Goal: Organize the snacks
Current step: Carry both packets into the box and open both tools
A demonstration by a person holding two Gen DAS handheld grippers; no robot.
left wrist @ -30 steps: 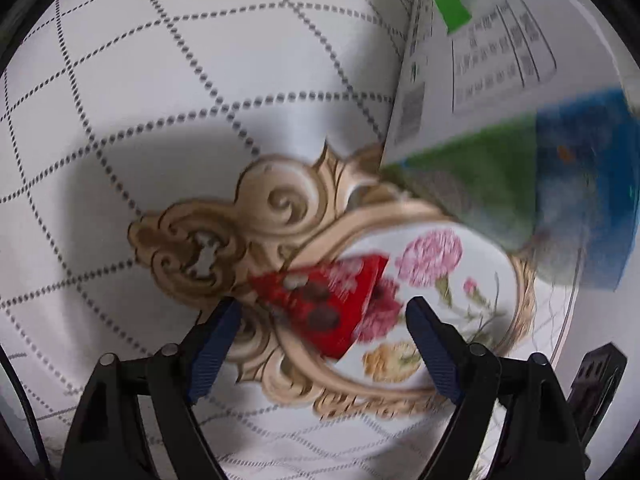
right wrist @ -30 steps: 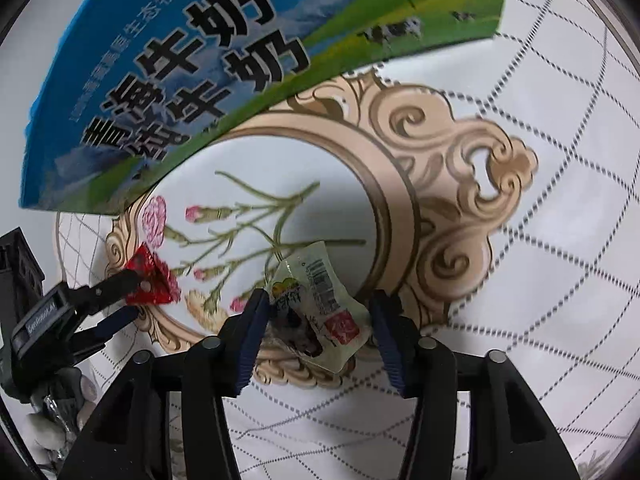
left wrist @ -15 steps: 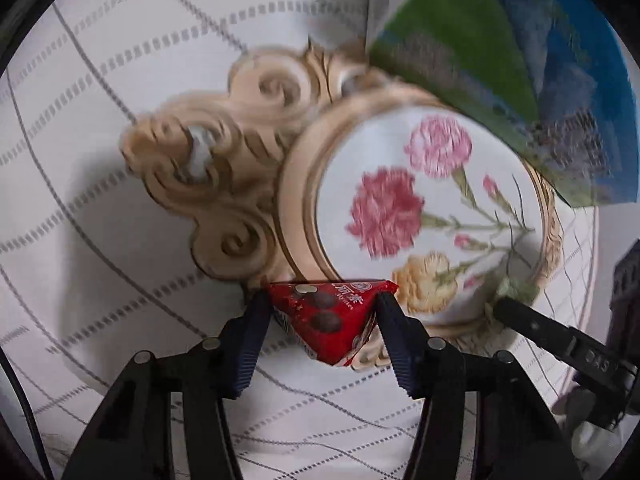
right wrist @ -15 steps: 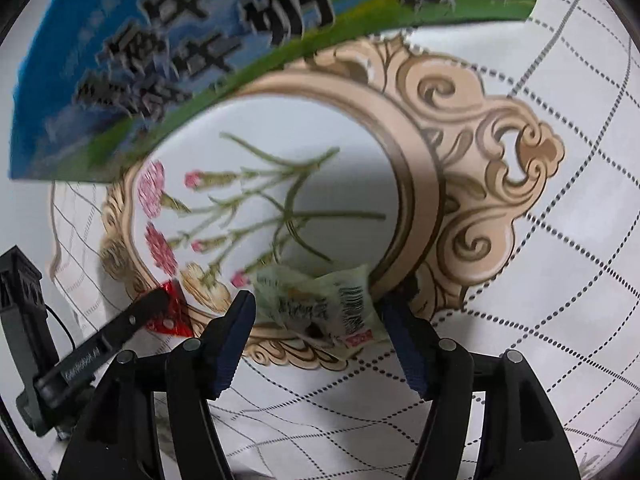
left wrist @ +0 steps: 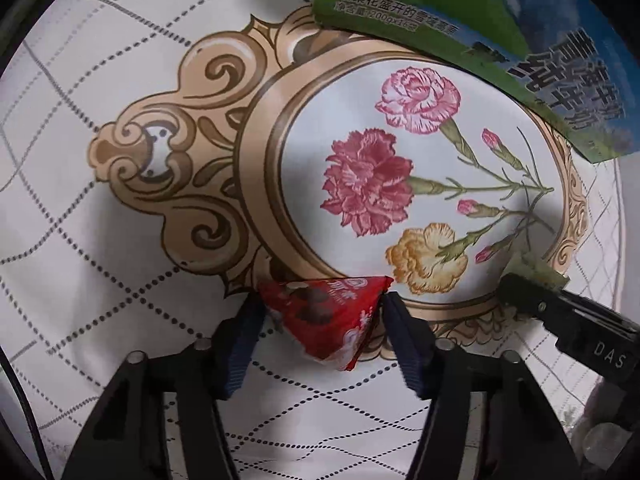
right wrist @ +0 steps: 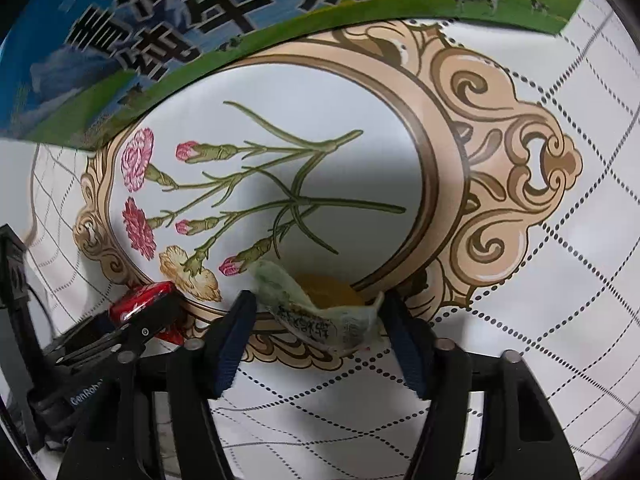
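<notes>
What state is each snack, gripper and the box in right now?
Red triangular snack: pinched in left gripper.
Pale green snack packet: crumpled, between the fingers of the right gripper, whose jaws are closing.
Milk carton box: resting on tablecloth, top out of view.

Red triangular snack packet (left wrist: 326, 320) with dark dots, pale green-and-yellow pouch (right wrist: 320, 312), white cloth (left wrist: 80, 280) with dotted grid and tan scrollwork, blue-green carton (right wrist: 200, 28) upper left.

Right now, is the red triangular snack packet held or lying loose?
Held: the left hand-held gripper has both fingers pressed against the red packet, pinching its sides.
</notes>
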